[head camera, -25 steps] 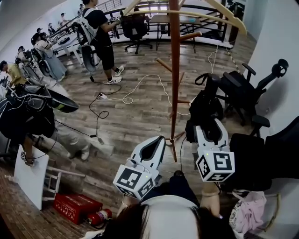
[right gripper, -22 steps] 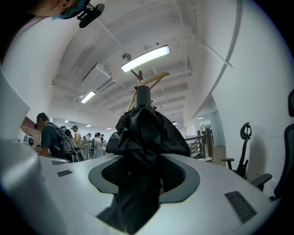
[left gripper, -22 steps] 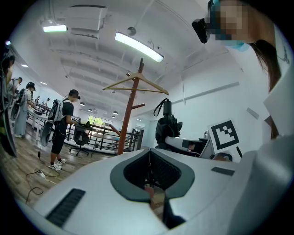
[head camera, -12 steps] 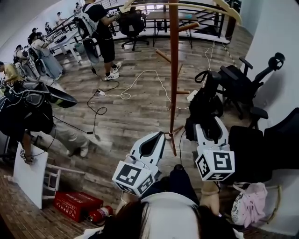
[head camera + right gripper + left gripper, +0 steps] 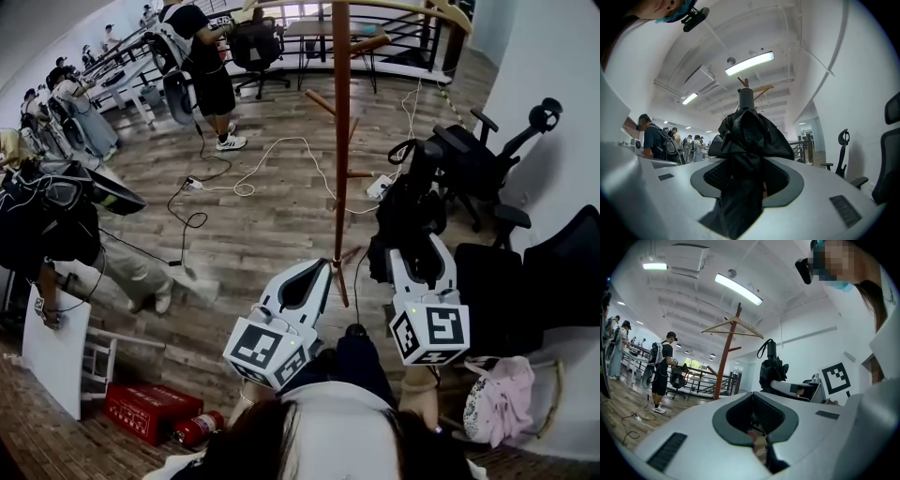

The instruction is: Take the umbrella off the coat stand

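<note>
Clamped in the right gripper (image 5: pixel 419 253), jaws pressed from both sides onto bunched fabric: the folded black umbrella (image 5: pixel 405 211), upright, handle and strap loop at its far, upper end. Off the coat stand (image 5: pixel 340 141) and just to the right of it, a narrow strip of bare boards between canopy and pole. Short pegs (image 5: pixel 361 174) jutting from the pole toward the umbrella, apart from it. Left gripper (image 5: pixel 319 274) level alongside, jaws brought together at the tips, the hollow between the pads empty, aimed at the foot of the stand.

Tight on the right: an office chair (image 5: pixel 469 173) just beyond the umbrella, armrests and headrest sticking out; a second dark chair (image 5: pixel 562 272) nearer; then the white wall (image 5: pixel 553 56) closing that whole side. Near right, by the elbow, a bundle of pink cloth (image 5: pixel 497 398).

Roomier to the left of the stand: a broad stretch of wood floor (image 5: pixel 272 234), crossed by a white cable (image 5: pixel 242 189) trailing toward the far left. Beyond that, a standing person (image 5: pixel 199 66) with a backpack, more people and desks crowded along the far-left edge. Near left: a white panel (image 5: pixel 54 352) propped on edge, a red box (image 5: pixel 150 412), a fire extinguisher (image 5: pixel 199 431) lying beside it.

Far end bounded by a dark railing (image 5: pixel 412 42), with a desk chair (image 5: pixel 255 47) in front of it. Overhead, long wooden arms (image 5: pixel 448 14) spreading wide from the top of the pole, above both grippers.
</note>
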